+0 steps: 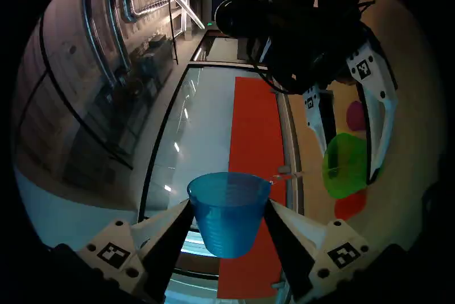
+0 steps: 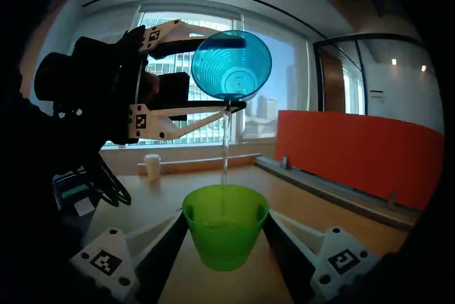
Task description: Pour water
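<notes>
Risk first: your left gripper (image 1: 229, 216) holds the blue cup (image 1: 229, 221) tipped almost on its side, well above the green cup (image 2: 224, 236). The water stream (image 2: 225, 145) is thin and has a long drop. If either hand drifts sideways, it misses the rim and wets the table (image 2: 318, 213). If you tip harder, the stream likely arcs past the far rim. The blue cup is tapered and smooth, so tilted like this it could slide out of the fingers.

Left gripper: clenched on the blue cup, 1 finger on each side of the wall, jaws part-open at the cup's width. Right gripper (image 2: 226, 224): same grasp on the green cup, both fingers pressing its sides, cup upright and directly under the stream. There is some water in the green cup and it looks low, but you can't tell the exact level.

So the water is in 3 places: the blue cup, the air and the green cup. My call: mid-pour, with room left.

Outward: a paper cup (image 2: 152, 166) stands well apart by the window (image 2: 170, 76), and a red partition (image 2: 364, 150) runs along the table edge.
</notes>
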`<state>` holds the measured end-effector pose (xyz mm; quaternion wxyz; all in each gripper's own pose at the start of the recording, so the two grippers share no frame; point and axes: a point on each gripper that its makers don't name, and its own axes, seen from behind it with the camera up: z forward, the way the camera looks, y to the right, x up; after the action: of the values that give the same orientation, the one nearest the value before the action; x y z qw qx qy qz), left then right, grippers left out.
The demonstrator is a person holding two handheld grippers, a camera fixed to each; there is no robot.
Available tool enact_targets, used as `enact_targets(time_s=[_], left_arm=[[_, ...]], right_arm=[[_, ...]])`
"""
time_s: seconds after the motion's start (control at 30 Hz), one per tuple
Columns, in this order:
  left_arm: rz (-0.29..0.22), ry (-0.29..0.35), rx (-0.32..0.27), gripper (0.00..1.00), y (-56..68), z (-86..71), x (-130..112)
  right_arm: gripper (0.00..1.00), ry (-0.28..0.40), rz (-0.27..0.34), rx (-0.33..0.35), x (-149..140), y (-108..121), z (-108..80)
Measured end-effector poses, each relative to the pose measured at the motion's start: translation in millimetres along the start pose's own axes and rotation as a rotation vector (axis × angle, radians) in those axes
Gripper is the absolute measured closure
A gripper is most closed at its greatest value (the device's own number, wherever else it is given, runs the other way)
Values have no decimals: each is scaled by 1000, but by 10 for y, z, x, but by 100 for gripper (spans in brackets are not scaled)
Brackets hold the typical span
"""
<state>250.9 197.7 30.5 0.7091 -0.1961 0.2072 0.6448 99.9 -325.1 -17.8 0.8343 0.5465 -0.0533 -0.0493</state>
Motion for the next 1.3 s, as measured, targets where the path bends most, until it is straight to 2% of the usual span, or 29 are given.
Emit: enact_targets(time_s=[0.6,0.9,1.2,1.3], left_arm=[[77,9,3,16,29,-73,104],[134,6,11,16,20,-61,131],[121,12,10,16,25,-47,134],[96,14,6,16,38,-37,127]], right_arm=[[11,7,2,-6,6,15,-9],[11,7,2,-10,-2,35,-17],[10,10,4,-13,-3,45,-24],[11,11,5,-11,1,39,-28]])
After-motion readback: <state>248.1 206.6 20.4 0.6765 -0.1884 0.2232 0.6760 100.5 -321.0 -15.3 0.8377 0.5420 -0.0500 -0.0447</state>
